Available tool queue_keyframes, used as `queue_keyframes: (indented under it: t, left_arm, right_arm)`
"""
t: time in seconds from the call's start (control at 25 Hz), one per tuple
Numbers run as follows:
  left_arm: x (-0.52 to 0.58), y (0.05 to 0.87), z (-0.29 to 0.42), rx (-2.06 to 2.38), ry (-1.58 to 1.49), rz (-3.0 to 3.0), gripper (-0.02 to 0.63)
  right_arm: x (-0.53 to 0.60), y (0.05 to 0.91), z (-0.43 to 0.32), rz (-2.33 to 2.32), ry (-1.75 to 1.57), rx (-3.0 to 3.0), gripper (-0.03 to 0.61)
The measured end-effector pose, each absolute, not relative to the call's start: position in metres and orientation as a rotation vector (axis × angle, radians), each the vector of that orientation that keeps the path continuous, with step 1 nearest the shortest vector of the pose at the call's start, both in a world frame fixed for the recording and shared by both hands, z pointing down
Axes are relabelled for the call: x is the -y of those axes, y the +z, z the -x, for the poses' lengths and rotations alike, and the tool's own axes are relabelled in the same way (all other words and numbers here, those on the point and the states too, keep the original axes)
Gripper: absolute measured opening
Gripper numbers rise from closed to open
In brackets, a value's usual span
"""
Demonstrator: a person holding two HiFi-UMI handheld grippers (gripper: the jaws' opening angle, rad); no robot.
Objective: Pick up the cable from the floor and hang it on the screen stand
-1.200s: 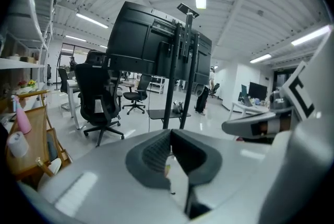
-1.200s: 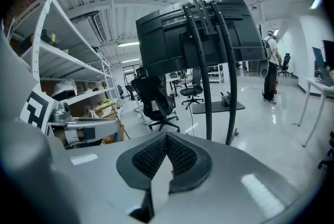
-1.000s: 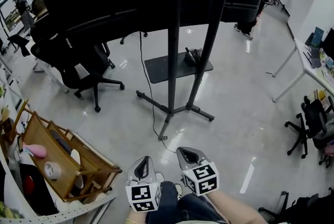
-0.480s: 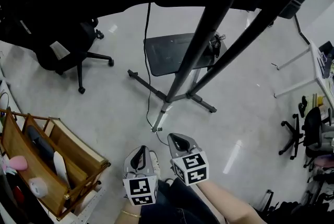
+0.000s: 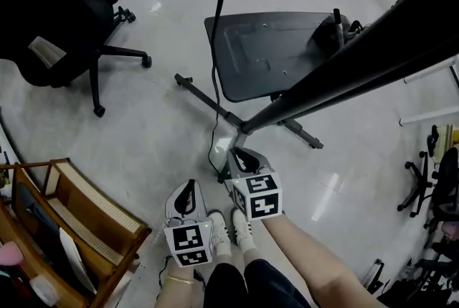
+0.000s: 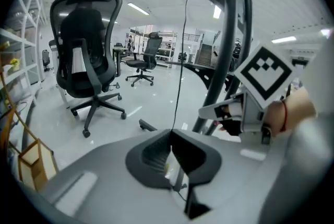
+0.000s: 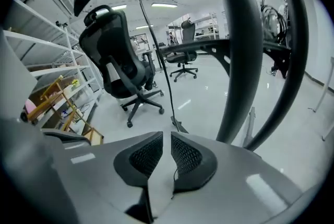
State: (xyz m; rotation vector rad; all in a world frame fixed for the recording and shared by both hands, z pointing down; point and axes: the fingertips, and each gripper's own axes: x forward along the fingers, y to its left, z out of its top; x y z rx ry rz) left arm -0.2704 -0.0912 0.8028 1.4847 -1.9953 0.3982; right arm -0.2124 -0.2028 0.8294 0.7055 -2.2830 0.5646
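Note:
A thin black cable hangs from the screen above and runs down to the floor beside the front foot of the screen stand. Its floor end lies just left of my right gripper. That gripper points at the stand's foot, its jaws nearly together with nothing between them. My left gripper is lower left, over bare floor, jaws closed and empty. In the left gripper view the cable hangs straight ahead, left of the stand pole. The right gripper view shows the cable and two poles.
The stand's dark tray carries a dark bundle. Its legs spread over the floor. A black office chair stands at the left, a wooden rack at the lower left. More chairs are at the right. The person's shoes are below.
The view has tipped down and come closer to the stand's base. Both grippers have moved forward toward the stand's front foot and the cable's floor end.

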Motion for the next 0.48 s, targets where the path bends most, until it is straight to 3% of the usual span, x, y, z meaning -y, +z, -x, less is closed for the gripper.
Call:
queue_keyframes:
  t: [0.48]
  left_arm:
    - [0.131,0.933,0.309,1.973,0.305,-1.498,0.008]
  right_arm:
    - [0.240,1.007,0.274,-0.676,0.531,2.235,0.097]
